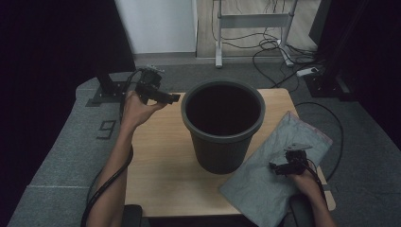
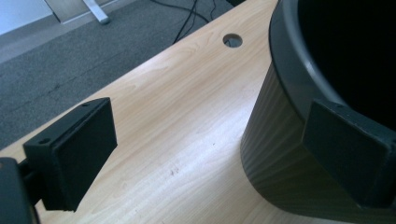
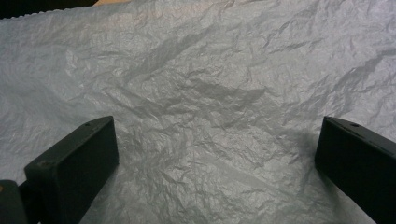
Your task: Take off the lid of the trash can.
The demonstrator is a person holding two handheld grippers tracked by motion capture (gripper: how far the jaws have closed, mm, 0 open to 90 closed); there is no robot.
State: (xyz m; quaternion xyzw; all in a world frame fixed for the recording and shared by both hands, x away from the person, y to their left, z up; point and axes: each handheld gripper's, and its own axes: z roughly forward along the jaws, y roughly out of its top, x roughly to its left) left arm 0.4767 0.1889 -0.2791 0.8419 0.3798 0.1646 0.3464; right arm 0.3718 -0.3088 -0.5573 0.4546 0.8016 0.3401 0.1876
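1. Nearest the high camera, at the bottom edge: two forearms. The left arm [image 1: 111,175] runs up the lower left of the frame; the right hand [image 1: 305,182] sits at lower right.
2. Right gripper [image 1: 283,166] hovers over the bag [image 1: 265,184], a flat grey crinkled sheet at lower right of the high view. In the right gripper view its jaws stand wide apart, with bag [image 3: 201,93] surface between them and nothing held.
3. Left gripper [image 1: 176,98] is at upper left of centre, just beside the bin [image 1: 222,127] rim. In the left gripper view the jaws are spread wide; one stands in front of the bin [image 2: 280,154] wall, and whether it touches I cannot tell. Nothing gripped.
4. Bin: dark, round, upright, mouth up, centre of the table [image 1: 161,161]. Inside looks dark and unlined.
5. Bag position: lies flat, partly overhanging the table's lower-right corner, its upper-left edge close to the bin's base.
6. Bag axis: long axis runs diagonally, from lower left toward upper right of the high view. A pale strip shows along the upper-right end; which end is the opening I cannot tell.
7. Progress, as a judgement: the work looks like lining the bin. Nothing is done yet: bag not lifted, not opened, not in the bin. Left: grasp, open, seat over the rim.
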